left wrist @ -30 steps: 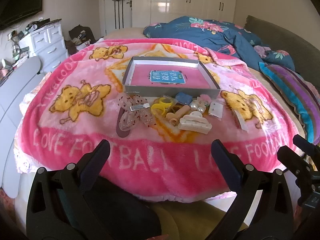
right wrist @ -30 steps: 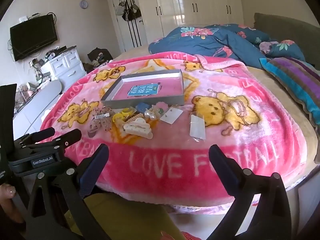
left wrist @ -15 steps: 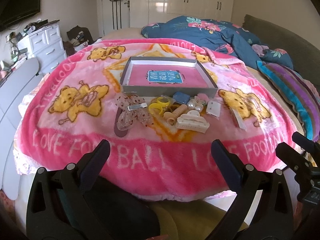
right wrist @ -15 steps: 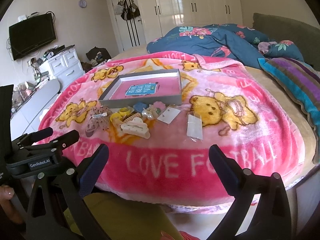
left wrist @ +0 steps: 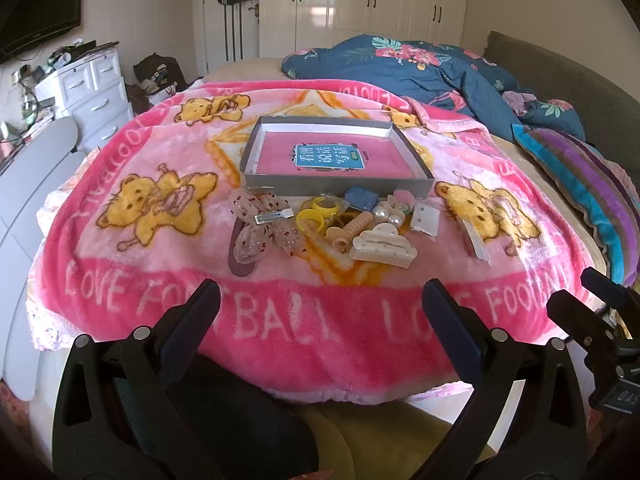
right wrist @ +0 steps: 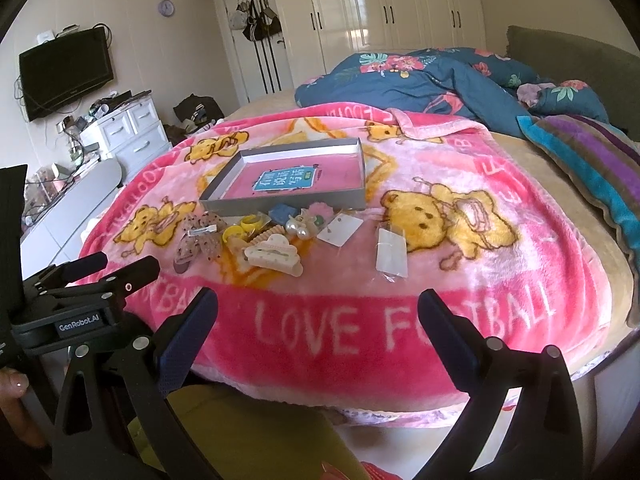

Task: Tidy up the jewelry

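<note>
Both grippers hang wide apart with nothing between their fingers, at the bottom of their own frames, short of the near edge of the bed: the left gripper (left wrist: 320, 300) and the right gripper (right wrist: 318, 308). Past them, a pink blanket (left wrist: 120, 264) with yellow bears covers the bed. At the centre of the left wrist frame lies a small heap of jewelry and hair things: a cream claw clip (left wrist: 383, 249) nearest, a spotted bow clip (left wrist: 264, 226) to its left, yellow rings (left wrist: 316, 214), pearl earrings (left wrist: 386, 216), a blue pad (left wrist: 361, 197) and a white earring card (left wrist: 426, 219) on the right. A clear packet (right wrist: 392, 254) lies apart, toward the right. Just behind the heap, a shallow grey box (left wrist: 340, 189) sits open, with a pink floor and a blue label. Farther back, upper right, a dark floral quilt (left wrist: 420, 68) is bunched up.
</note>
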`<state>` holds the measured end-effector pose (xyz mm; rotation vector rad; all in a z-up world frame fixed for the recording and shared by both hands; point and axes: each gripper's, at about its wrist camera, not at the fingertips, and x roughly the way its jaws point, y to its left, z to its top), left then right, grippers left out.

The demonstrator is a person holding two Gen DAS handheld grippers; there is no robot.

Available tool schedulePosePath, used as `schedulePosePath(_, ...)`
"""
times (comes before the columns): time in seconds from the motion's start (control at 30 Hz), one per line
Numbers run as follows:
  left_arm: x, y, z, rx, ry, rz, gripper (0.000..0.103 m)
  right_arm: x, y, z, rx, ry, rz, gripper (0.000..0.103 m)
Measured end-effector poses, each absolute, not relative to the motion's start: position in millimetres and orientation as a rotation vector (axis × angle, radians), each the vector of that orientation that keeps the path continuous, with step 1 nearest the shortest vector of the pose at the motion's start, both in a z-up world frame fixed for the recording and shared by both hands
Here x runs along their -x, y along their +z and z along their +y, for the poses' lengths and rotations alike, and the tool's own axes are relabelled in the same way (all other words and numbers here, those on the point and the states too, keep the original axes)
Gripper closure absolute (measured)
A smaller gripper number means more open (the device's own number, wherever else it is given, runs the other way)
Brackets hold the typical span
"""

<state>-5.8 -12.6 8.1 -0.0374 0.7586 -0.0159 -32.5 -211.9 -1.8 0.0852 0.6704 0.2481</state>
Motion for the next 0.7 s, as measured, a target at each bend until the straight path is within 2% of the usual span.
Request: schedulePosePath(0.7,-3,15,-25,0.044,-0.065,0.764,0.009,46,10,-225,-0.055,0.262,0.652,0.004)
